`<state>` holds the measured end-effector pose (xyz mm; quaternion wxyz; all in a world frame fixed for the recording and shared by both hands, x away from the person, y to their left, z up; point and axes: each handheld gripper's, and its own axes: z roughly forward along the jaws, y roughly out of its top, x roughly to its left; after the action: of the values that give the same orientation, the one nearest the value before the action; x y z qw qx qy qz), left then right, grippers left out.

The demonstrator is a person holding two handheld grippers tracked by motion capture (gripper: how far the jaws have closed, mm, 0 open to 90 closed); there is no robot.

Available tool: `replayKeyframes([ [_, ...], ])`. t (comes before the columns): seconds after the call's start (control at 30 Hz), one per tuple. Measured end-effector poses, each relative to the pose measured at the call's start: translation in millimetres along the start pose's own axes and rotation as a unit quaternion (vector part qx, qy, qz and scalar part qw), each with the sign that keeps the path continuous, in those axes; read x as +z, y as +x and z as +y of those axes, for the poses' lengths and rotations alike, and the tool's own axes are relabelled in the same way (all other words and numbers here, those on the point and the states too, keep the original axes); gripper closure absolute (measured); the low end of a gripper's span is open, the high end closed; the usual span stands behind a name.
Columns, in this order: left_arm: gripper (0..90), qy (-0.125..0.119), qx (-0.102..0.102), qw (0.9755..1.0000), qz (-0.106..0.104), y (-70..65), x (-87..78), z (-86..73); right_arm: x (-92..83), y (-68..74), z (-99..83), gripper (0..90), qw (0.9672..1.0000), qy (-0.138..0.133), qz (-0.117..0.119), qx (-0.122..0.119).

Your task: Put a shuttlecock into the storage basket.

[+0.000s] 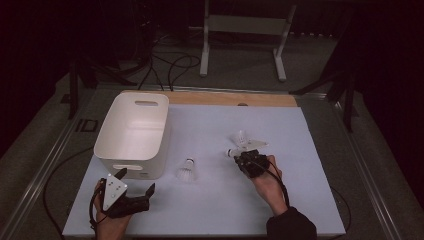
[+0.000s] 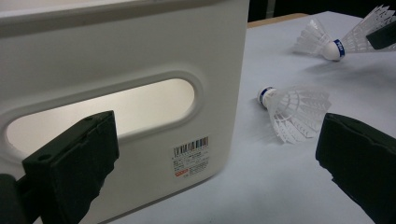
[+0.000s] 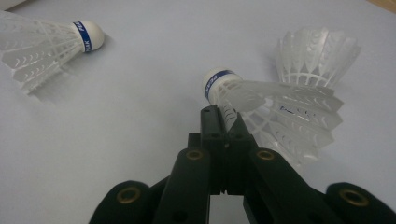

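While the left gripper point(image 1: 135, 183) rests near the front left corner of the desk point(image 1: 210, 210), its jaws spread wide with nothing between them, we see it pointing at the near wall of a white basket point(image 1: 131, 131). That basket stands upright by the left edge of the desk's pale mat, a barcode label point(image 2: 190, 156) low on the wall that faces the gripper, a slot handle point(image 2: 100, 114) cut above it. Just right of the basket, we find a white shuttlecock point(image 1: 187, 170) lying on its side, apart from both grippers, its blue-banded cork toward the back edge. Right of centre, the right gripper point(image 1: 239, 156) has its jaws clamped tight on the feather skirt of a second shuttlecock point(image 3: 275, 114), gripping just behind the cork, which juts out to the left in the high view. We make out a third shuttlecock point(image 1: 241, 137) just beyond it, toward the back edge, standing cork down, close to the held one's feathers. The person's right hand point(image 1: 267, 182) comes in from the front edge, dark sleeve point(image 1: 291, 225) at the wrist.
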<state>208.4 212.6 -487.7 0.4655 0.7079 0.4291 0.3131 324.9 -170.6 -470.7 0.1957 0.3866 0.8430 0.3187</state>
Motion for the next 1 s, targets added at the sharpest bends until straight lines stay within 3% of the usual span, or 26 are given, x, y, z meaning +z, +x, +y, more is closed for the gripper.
replayKeyframes([
  [0.4, 0.0, 0.000, 0.000, 1.0000, 0.000, 0.0, -0.2, 0.2, -4.1, -1.2, 0.8, 89.7, 1.0000, 0.001, 0.005, 0.006],
  [1.0, 0.0, -0.001, -0.004, 1.0000, -0.003, 1.1, -0.8, 0.6, -16.9, 2.9, 24.7, 89.8, 0.9993, -0.005, 0.002, -0.037],
])
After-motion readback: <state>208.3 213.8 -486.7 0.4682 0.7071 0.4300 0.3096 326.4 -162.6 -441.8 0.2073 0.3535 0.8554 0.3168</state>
